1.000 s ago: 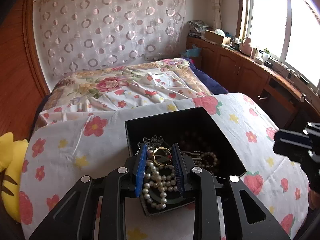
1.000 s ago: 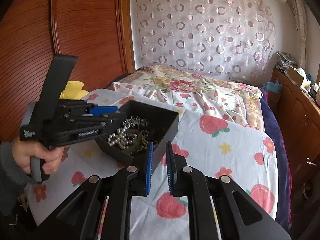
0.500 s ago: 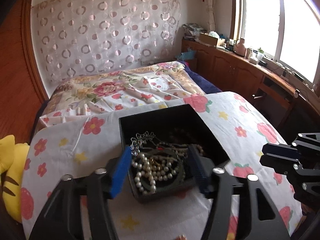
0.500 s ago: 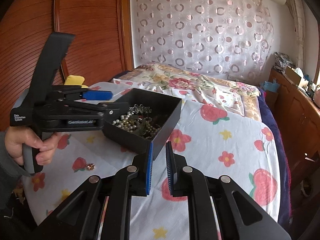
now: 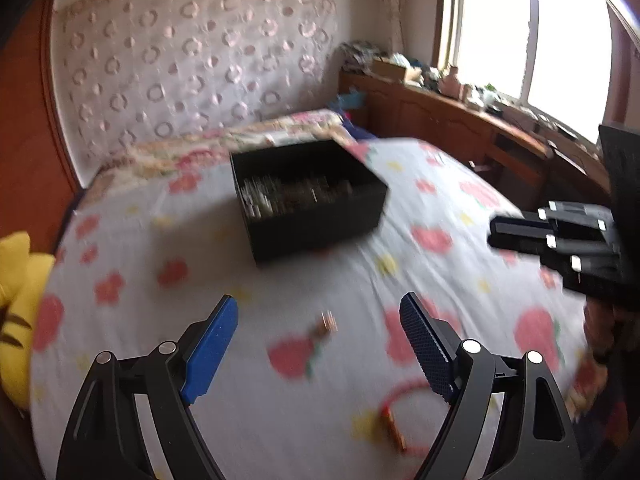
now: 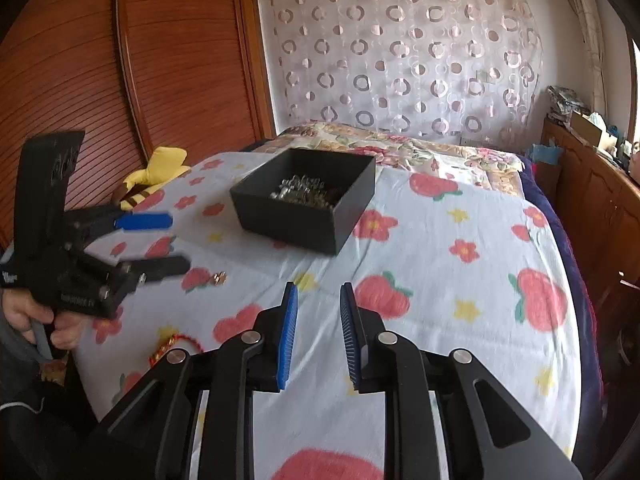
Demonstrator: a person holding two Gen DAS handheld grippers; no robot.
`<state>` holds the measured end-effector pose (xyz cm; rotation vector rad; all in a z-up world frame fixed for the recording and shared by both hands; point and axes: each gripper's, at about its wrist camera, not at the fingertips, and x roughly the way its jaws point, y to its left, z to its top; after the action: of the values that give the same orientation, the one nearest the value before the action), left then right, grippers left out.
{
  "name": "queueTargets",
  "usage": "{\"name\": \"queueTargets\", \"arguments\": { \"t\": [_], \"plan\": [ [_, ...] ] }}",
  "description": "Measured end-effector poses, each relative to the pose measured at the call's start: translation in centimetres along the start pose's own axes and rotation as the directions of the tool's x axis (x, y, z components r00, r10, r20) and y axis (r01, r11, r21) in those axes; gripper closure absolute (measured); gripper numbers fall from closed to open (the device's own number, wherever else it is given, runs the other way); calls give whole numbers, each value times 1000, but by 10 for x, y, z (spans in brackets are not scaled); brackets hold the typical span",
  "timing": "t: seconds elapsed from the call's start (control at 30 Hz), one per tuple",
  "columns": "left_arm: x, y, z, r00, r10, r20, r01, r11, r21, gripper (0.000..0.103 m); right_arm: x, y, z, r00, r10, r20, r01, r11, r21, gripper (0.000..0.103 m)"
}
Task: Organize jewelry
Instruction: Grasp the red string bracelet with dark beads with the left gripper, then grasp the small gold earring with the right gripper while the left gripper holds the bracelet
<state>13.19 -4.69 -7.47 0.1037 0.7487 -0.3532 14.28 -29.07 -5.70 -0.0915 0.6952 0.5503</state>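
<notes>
A black open box (image 5: 308, 200) full of pearls and chains sits on the flowered cloth; it also shows in the right wrist view (image 6: 308, 200). My left gripper (image 5: 318, 344) is open and empty, held back from the box above a small gold piece (image 5: 326, 322), also seen in the right wrist view (image 6: 219, 278). A red cord bracelet with a gold charm (image 5: 394, 420) lies near the cloth's front edge, also visible in the right wrist view (image 6: 176, 346). My right gripper (image 6: 318, 336) is narrowly open and empty, well short of the box.
A yellow plush toy (image 5: 16, 304) lies at the left edge of the cloth. A wooden wardrobe (image 6: 120, 80) stands to the left, a wooden cabinet (image 5: 460, 128) and window to the right. The flowered bed (image 6: 400, 148) lies behind the box.
My left gripper let the gold ring go into the box, opened wide and pulled back toward the front edge. The right gripper also drew back from the box.
</notes>
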Motion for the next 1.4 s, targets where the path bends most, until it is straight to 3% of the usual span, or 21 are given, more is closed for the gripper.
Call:
{"name": "queueTargets", "arguments": {
  "t": [0.1, 0.2, 0.43, 0.63, 0.73, 1.03, 1.13, 1.4],
  "plan": [
    [-2, -6, -23, 999, -13, -42, 14, 1000, 22, 28, -1, 7, -9, 1000, 6, -16, -6, 1000, -9, 79],
    [-3, -9, -33, 997, -38, -72, 39, 999, 15, 39, 2, 11, -15, 1000, 10, -28, -10, 1000, -19, 79],
    [0, -27, -44, 990, -66, -122, 73, 996, 57, 72, 6, 24, -20, 999, 30, -44, -32, 999, -32, 79],
    [5, -34, -49, 987, -68, -144, 78, 995, 66, 76, 9, 29, -21, 998, 36, -53, -38, 999, -39, 78],
    [4, -37, -52, 988, -62, -143, 74, 994, 79, 96, 10, 29, -21, 998, 35, -54, -37, 999, -39, 78],
    [-26, -7, -52, 998, -16, -60, 16, 1000, 2, 97, 26, 45, -23, 994, 65, -89, -71, 995, -65, 77],
    [-40, 9, -51, 999, 6, -34, -7, 1000, -27, 97, 38, 57, -18, 991, 88, -99, -96, 992, -82, 68],
    [-61, 44, -50, 998, 64, 14, -63, 994, -94, 96, 74, 79, 5, 978, 142, -153, -159, 982, -100, 67]
  ]
}}
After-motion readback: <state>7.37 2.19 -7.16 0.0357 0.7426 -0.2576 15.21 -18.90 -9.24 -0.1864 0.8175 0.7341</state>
